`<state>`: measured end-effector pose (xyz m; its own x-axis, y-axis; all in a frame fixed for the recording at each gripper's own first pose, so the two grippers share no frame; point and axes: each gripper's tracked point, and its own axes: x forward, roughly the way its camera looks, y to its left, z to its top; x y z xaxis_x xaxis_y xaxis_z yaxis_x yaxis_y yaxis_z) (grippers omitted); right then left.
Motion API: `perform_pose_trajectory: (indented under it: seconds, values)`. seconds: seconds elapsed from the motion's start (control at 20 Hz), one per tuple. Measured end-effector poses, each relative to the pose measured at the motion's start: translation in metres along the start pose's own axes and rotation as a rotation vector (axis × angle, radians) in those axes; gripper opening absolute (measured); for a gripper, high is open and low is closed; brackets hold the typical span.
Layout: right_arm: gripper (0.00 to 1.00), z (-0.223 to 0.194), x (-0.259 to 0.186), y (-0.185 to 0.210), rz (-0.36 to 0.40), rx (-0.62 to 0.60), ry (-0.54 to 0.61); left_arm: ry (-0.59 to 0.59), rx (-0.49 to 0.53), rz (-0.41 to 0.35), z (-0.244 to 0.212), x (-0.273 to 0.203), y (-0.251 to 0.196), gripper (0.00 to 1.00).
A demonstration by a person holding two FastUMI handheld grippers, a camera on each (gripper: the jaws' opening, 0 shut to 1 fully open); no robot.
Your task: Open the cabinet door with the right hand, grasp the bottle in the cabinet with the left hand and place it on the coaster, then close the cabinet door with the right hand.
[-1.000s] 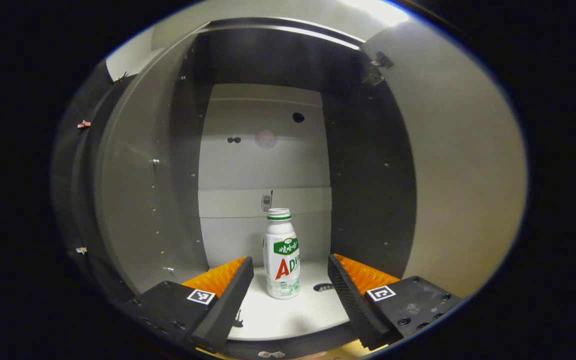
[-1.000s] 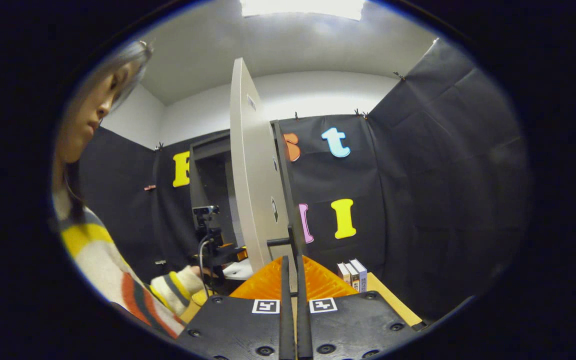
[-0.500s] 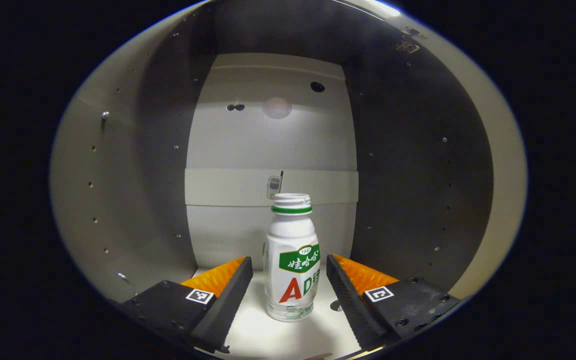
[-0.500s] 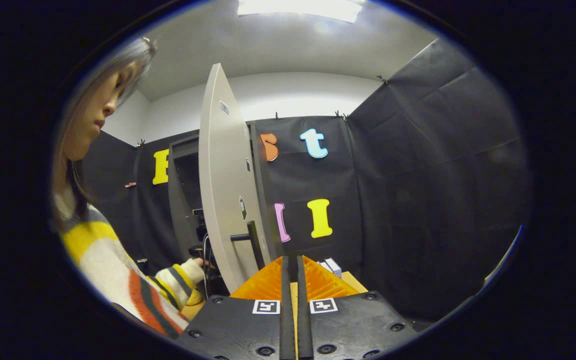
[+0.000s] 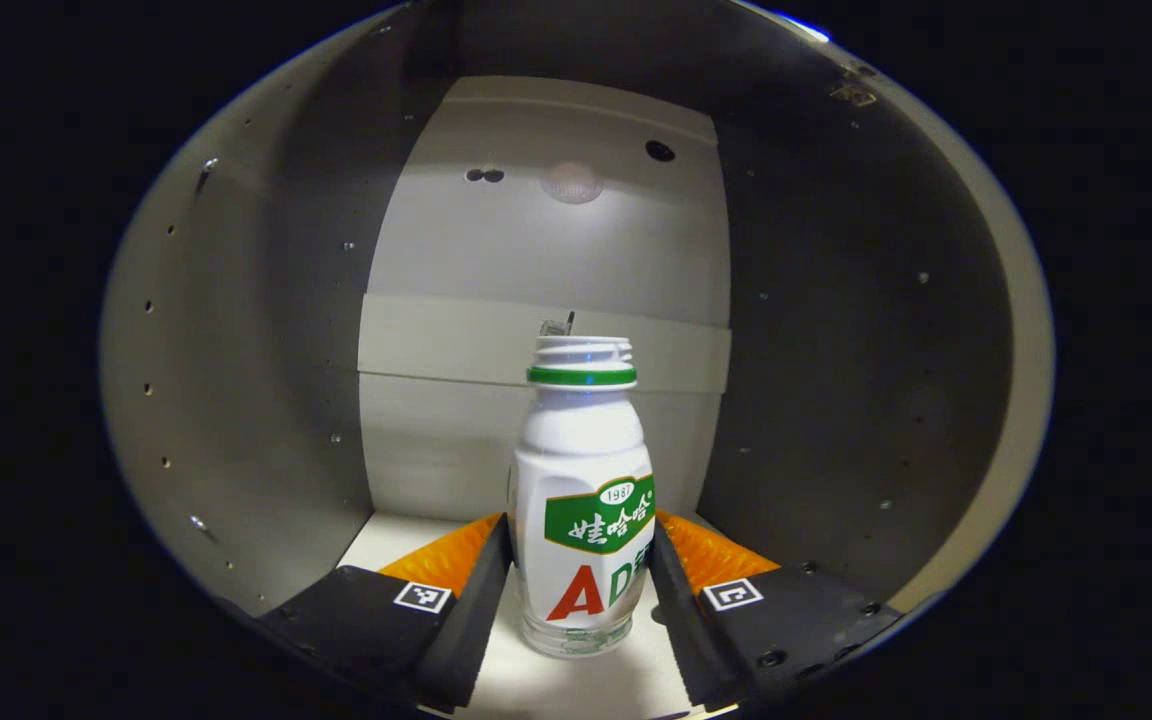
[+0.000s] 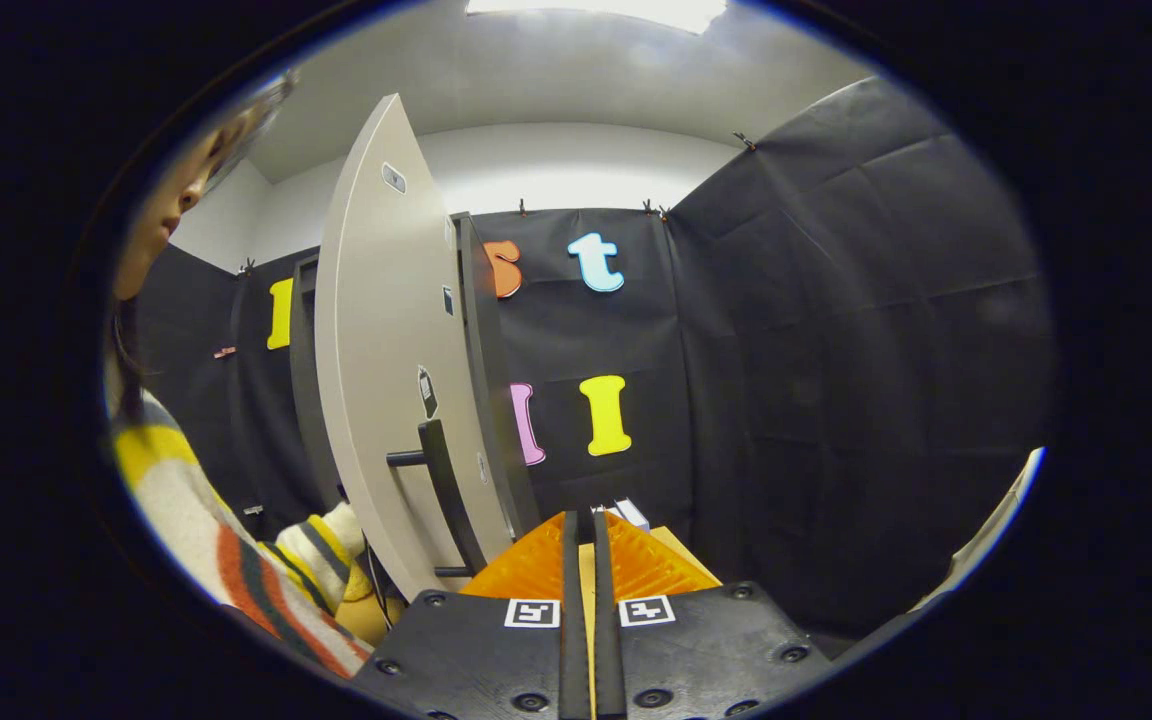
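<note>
A white bottle (image 5: pixel 581 480) with a green band and label stands upright on the cabinet floor (image 5: pixel 406 535), deep inside the grey cabinet. My left gripper (image 5: pixel 581 535) reaches into the cabinet, and its fingers (image 5: pixel 481 590) sit against the bottle's two sides low on the label, shut on it. In the right gripper view the cabinet door (image 6: pixel 376 340) stands wide open with its dark bar handle (image 6: pixel 441 490) facing me. My right gripper (image 6: pixel 583 522) is shut with nothing in it, to the right of the handle and clear of it.
The cabinet's side walls (image 5: pixel 236 380) close in on both sides of the bottle. A person's striped sleeve (image 6: pixel 266 600) shows left of the door. Some books (image 6: pixel 624 513) lie on the wooden table (image 6: pixel 681 550) beyond my right gripper.
My left gripper has gone deeper into the cabinet and its fingers have closed in on the bottle. My right gripper, still shut, has drawn away to the right of the door handle.
</note>
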<state>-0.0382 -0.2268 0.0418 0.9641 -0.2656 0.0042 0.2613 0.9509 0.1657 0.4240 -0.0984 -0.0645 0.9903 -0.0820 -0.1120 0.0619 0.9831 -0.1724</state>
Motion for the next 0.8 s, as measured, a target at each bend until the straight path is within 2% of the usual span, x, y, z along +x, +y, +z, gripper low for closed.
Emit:
perform_pose_trajectory:
  seconds: [0.15,0.3,0.45,0.55,0.7,0.8]
  values:
    - [0.07,-0.003,0.000,0.008,0.025,-0.019,0.008,-0.022,0.042,-0.049,0.008,-0.047,-0.008,0.76]
    - [0.07,-0.007,-0.002,0.024,0.055,-0.025,0.021,-0.028,0.028,-0.092,0.005,-0.103,-0.012,0.76]
    - [0.07,-0.014,-0.008,0.015,0.010,-0.043,0.041,-0.030,0.036,-0.124,-0.001,-0.159,-0.007,0.76]
    - [0.07,-0.016,-0.012,0.017,-0.002,-0.028,0.047,-0.016,0.054,-0.132,-0.014,-0.194,0.006,0.76]
    - [0.07,-0.017,-0.016,0.018,-0.027,0.001,0.058,0.048,0.087,-0.103,-0.052,-0.243,0.041,0.77]
    - [0.07,-0.016,-0.017,0.022,-0.040,-0.005,0.058,0.084,0.069,-0.102,-0.080,-0.273,0.063,0.76]
